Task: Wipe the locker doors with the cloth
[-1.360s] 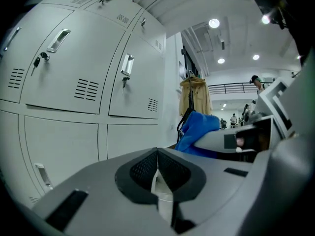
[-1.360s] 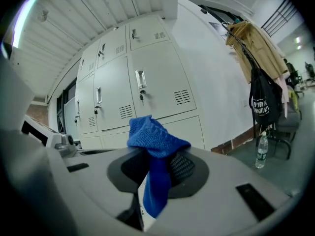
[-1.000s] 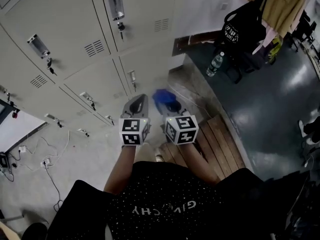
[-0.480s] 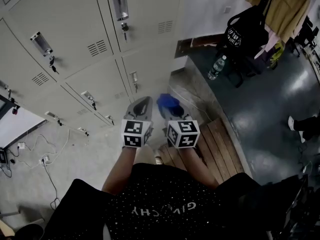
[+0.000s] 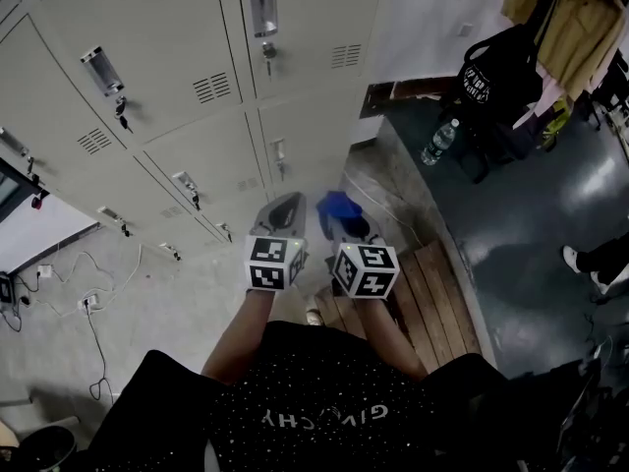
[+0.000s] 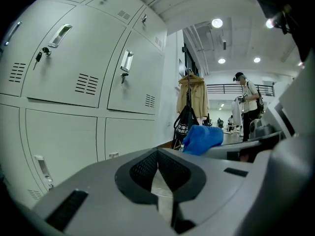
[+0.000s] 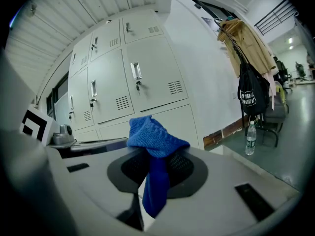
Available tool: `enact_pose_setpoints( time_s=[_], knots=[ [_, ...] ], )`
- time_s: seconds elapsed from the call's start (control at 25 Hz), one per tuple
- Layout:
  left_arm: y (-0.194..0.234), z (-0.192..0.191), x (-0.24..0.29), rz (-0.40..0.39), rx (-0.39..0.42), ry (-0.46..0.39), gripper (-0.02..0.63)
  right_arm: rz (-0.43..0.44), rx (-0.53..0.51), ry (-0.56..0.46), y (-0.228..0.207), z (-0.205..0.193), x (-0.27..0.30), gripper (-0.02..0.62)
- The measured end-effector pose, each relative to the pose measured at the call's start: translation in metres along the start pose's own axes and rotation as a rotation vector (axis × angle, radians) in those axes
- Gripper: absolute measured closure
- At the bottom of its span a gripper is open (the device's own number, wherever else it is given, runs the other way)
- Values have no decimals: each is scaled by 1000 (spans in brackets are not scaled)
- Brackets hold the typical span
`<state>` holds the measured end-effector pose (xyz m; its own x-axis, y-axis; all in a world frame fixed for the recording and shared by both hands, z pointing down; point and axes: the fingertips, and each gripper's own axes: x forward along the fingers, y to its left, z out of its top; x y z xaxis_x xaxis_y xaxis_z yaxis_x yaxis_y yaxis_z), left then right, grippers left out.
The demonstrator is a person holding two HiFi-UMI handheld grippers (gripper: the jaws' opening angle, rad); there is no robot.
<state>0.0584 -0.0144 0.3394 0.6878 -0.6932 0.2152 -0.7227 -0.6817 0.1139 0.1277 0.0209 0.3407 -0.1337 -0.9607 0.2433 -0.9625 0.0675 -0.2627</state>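
Grey locker doors (image 5: 147, 57) with handles, keys and vents fill the upper left of the head view, and they show as locker doors (image 6: 74, 73) and locker doors (image 7: 147, 82) in the two gripper views. My right gripper (image 5: 339, 214) is shut on a blue cloth (image 5: 336, 205), which bunches above the jaws and hangs down between them as the blue cloth (image 7: 153, 151). Beside it, my left gripper (image 5: 280, 209) is shut with nothing held. Both point at the lower lockers, a short way off. From the left gripper view the cloth (image 6: 202, 139) appears at the right.
A wooden pallet (image 5: 432, 293) lies on the floor at the right. A black bag (image 5: 496, 77), a hanging coat (image 5: 565, 18) and a water bottle (image 5: 439, 142) stand at the upper right. Cables and sockets (image 5: 84, 308) trail on the floor at the left.
The view has shifted so the lockers sit lower and further right in the frame. Both grippers keep their places side by side, with the cloth still in the right one.
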Motion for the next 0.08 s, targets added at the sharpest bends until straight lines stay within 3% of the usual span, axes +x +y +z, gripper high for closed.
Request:
enact_pose_setpoints(
  time_s=[0.08],
  knots=[
    [0, -1, -2, -2, -9, 5, 597, -4, 6, -3, 0, -1, -2, 514]
  ],
)
